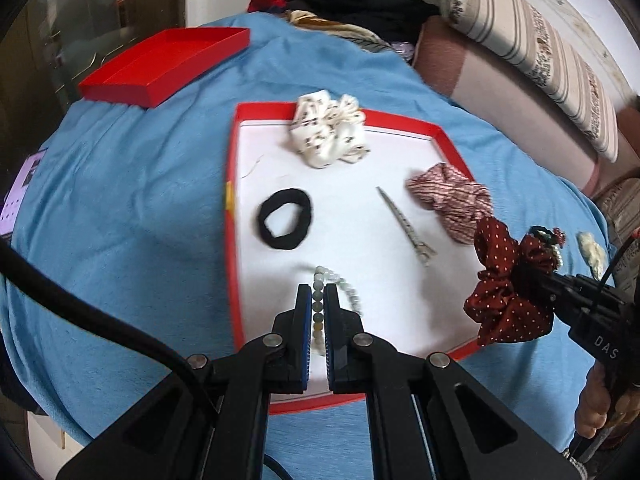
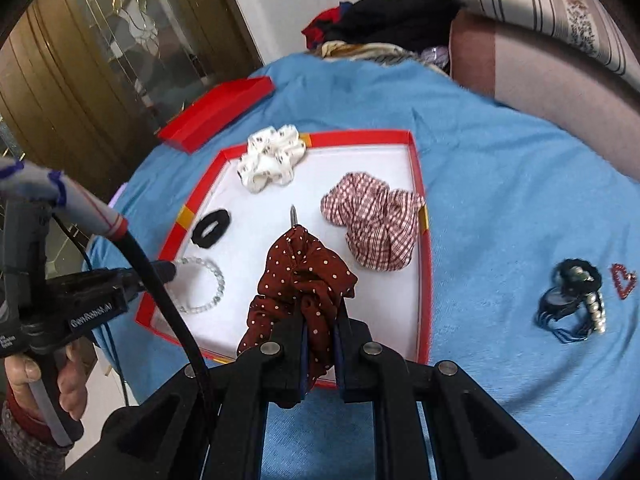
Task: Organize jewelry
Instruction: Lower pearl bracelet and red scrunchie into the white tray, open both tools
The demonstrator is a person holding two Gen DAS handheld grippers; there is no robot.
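Left gripper clamped on a pale bead bracelet, jaws nearly together with the string of beads pinched between the pads and the free loop hanging over the near part of the white-lined red tray. From the right wrist view, same bracelet seen as a clear-bead ring dangling off the left gripper's tip above the tray's left corner. Right gripper closed on a dark red polka-dot scrunchie, fabric bunched between the jaws and spilling out on both sides, held over the near half of the tray.

Inside the tray: white patterned scrunchie at the far edge, partly over the rim; black hair tie on the left; metal hair clip in the middle, lying flat; red-and-white checked scrunchie at the right side against the rim. Red lid lying open side up, well apart, at the far left of the blue cloth.

Outside the tray on the cloth, to its right: tangle of dark hair ties with beads, a small red heart-shaped piece just beside it, possibly a clip or brooch, too blurred to tell. Cream-coloured piece near the cloth's right edge. Pile of dark clothes beyond the cloth; striped cushion to the right.
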